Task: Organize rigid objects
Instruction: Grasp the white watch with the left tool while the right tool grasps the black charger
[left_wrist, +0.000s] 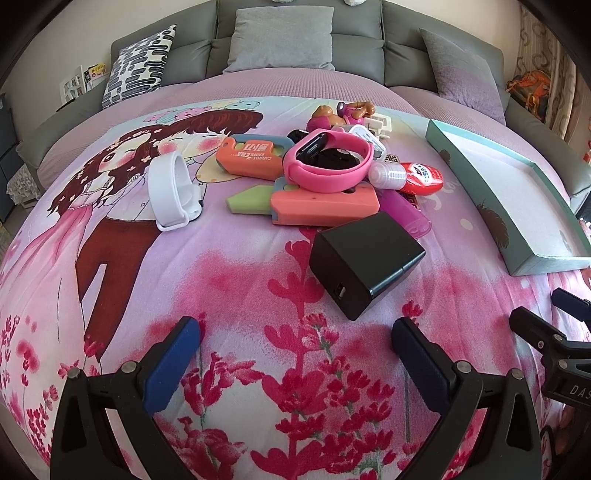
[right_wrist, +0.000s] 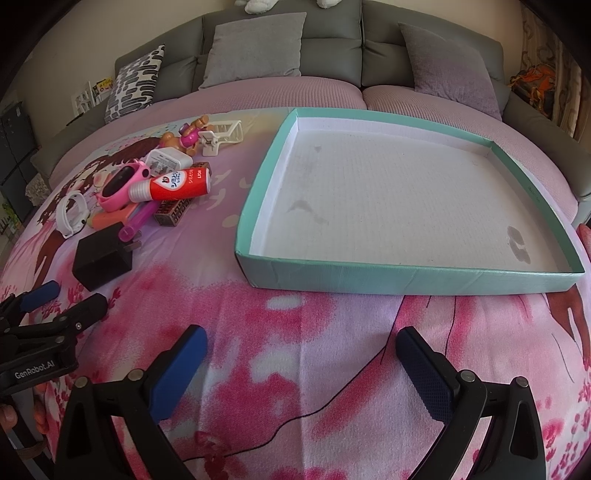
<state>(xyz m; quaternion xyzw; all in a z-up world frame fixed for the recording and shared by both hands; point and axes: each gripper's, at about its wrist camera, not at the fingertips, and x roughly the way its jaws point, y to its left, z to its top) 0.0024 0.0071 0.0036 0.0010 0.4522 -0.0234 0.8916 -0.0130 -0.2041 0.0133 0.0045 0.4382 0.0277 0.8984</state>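
A cartoon-print blanket (left_wrist: 110, 229) is covering the bed. I'm holding my left gripper (left_wrist: 295, 354) released, near the black charger (left_wrist: 365, 264) and the toy pile behind it; my right gripper (right_wrist: 301, 369) is hovering released before the teal tray (right_wrist: 406, 277).

Here's the bed (right_wrist: 295, 314), spread with a pink cartoon-print blanket (left_wrist: 229, 295). Out on its own lies a white wristband (left_wrist: 173, 188), resting on its side. Nearer, a black charger block (left_wrist: 365, 262) sits flat on the fabric, just beside the jumble of toys. At the base of that jumble, an orange foam carrot knife (left_wrist: 325, 201) and a purple tube (left_wrist: 410, 214) touch the blanket. To the right, well apart, a teal shallow box (right_wrist: 406, 278) lies open-side up.
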